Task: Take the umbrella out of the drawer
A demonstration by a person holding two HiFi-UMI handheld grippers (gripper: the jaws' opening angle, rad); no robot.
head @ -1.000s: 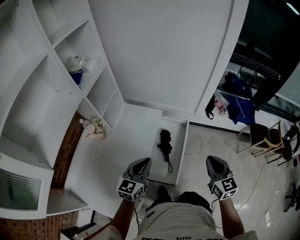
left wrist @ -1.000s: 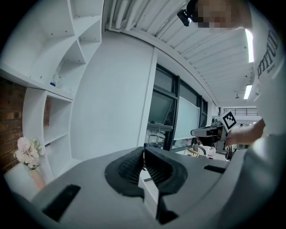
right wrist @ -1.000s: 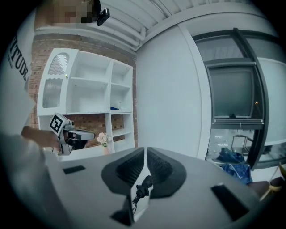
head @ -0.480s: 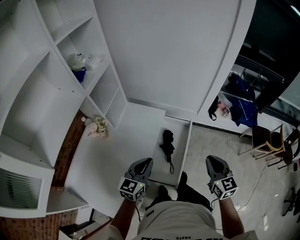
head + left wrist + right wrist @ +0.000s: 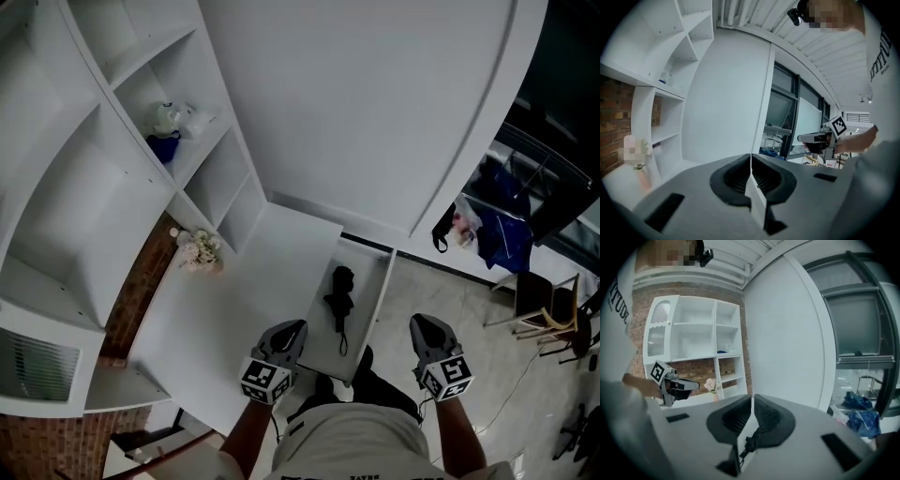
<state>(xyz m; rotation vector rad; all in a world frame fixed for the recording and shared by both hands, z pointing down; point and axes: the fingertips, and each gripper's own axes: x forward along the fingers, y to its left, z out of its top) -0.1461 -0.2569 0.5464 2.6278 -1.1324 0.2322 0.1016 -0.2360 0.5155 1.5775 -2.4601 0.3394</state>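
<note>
A black folded umbrella lies lengthwise in the open white drawer, its strap end towards me. My left gripper hovers at the drawer's near left corner, short of the umbrella, with its jaws shut and nothing in them. My right gripper hangs over the floor to the right of the drawer, also shut and empty. In the left gripper view the jaws meet in a thin line. In the right gripper view the shut jaws show the umbrella through the lower gap.
A white desktop with a small flower vase lies left of the drawer, under curved white shelves. A white wall panel stands behind. Blue clothes and a chair are at the right. My feet are by the drawer front.
Both grippers have crept towards the drawer, the right one more, and both stay shut. The umbrella lies where it was and now shows closer to the grippers.
</note>
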